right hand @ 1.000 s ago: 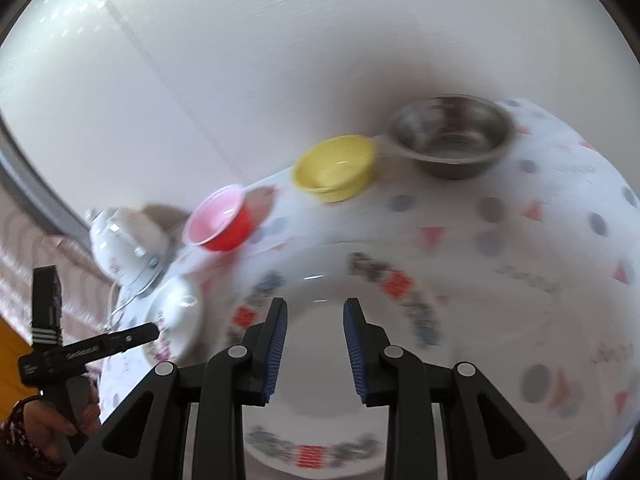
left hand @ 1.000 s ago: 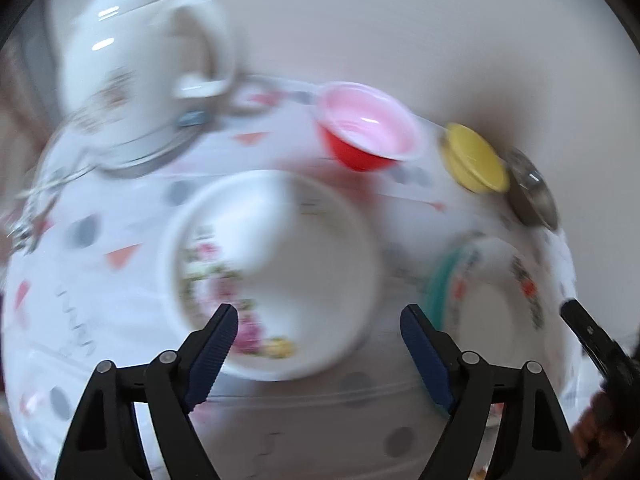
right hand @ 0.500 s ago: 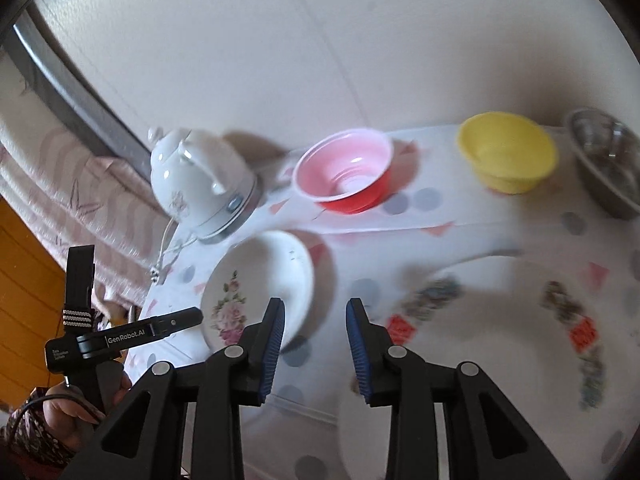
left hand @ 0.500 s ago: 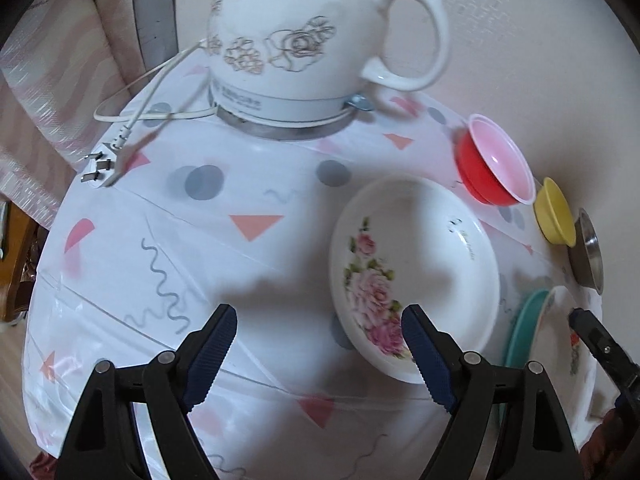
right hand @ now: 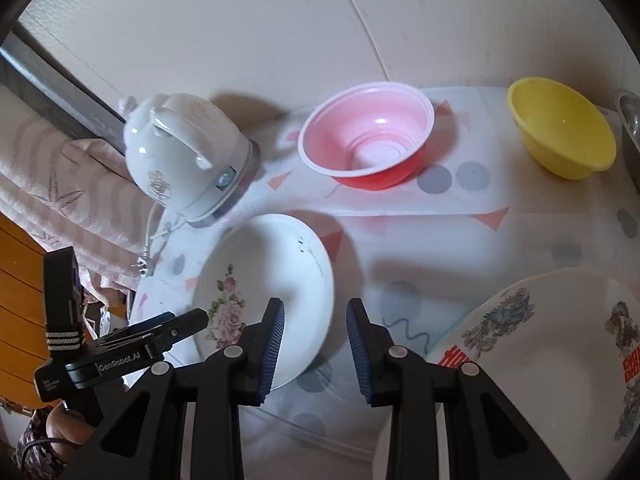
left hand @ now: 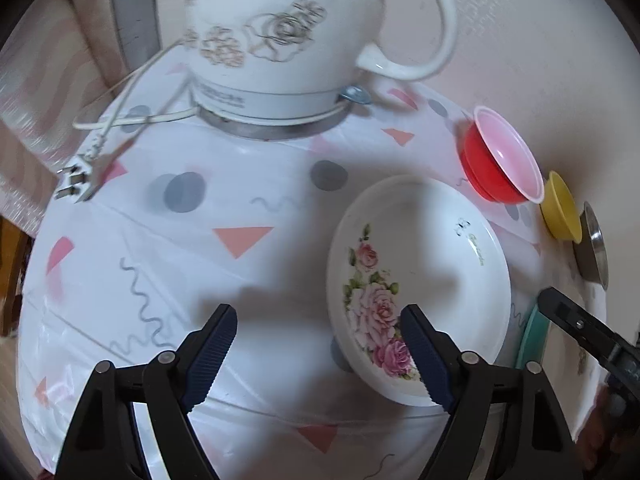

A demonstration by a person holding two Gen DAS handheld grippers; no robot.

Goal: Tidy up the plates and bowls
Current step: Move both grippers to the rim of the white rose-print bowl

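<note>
Both tongs swung twd kettle-side table edge; rose plate (right hand: 256,280) under right tongs (right hand: 315,344), nearer; both unclenched, empty.

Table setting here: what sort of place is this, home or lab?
Most likely a home dining or kitchen table: a patterned tablecloth against a wall, a white electric kettle with its cord unplugged, and mixed household dishes such as a rose-print plate and a red bowl.

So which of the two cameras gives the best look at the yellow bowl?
The right wrist view: the yellow bowl sits whole there, its inside open to the camera. The left wrist view squeezes it against the picture's edge, seen nearly side-on beyond the red bowl.
</note>
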